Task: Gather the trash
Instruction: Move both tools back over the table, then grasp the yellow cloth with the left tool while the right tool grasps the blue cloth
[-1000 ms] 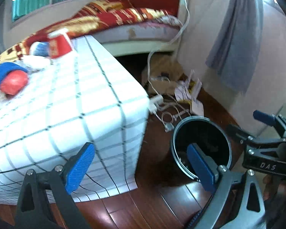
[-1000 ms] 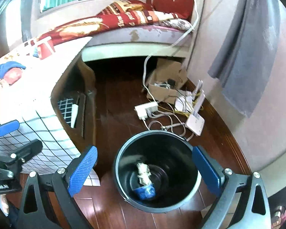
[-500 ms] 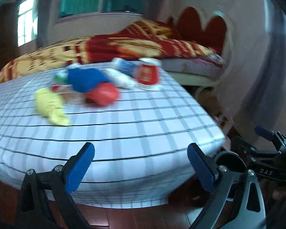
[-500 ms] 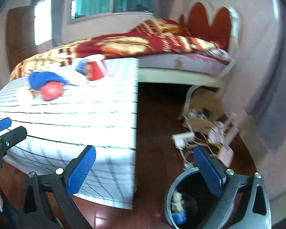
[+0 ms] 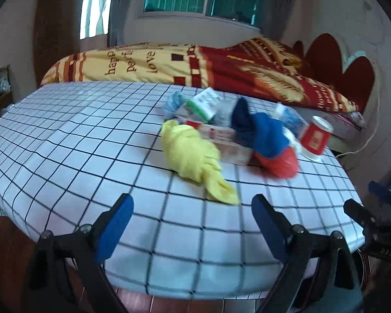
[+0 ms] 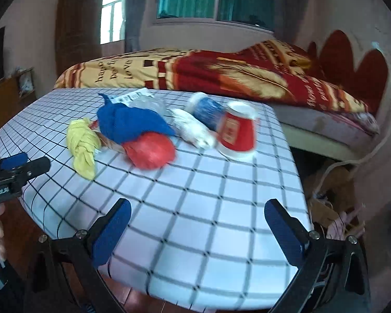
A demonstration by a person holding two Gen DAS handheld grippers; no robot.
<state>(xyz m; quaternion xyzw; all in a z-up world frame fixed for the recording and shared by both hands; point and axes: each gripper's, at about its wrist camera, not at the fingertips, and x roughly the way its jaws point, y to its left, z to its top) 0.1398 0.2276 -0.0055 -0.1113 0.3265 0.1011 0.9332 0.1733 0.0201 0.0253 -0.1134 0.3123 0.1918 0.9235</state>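
A heap of trash lies on the checked tablecloth (image 5: 78, 135): a yellow crumpled rag (image 5: 193, 156), a blue cloth (image 5: 263, 133), a red ball-like wad (image 5: 281, 161), a red paper cup (image 5: 316, 138) upside down, a green-and-white carton (image 5: 204, 103). In the right wrist view I see the yellow rag (image 6: 82, 143), blue cloth (image 6: 130, 124), red wad (image 6: 150, 151), red cup (image 6: 237, 135) and a white crumpled piece (image 6: 193, 129). My left gripper (image 5: 193, 228) is open and empty at the table's near edge. My right gripper (image 6: 198, 230) is open and empty, also at the near edge.
A bed with a red and yellow blanket (image 5: 221, 65) stands behind the table. Cables and a cardboard box (image 6: 333, 182) lie on the floor right of the table. The right gripper shows at the right edge of the left wrist view (image 5: 375, 216).
Both grippers have swung up and left from the black bin on the floor to face the tabletop. The bin has dropped out of view.
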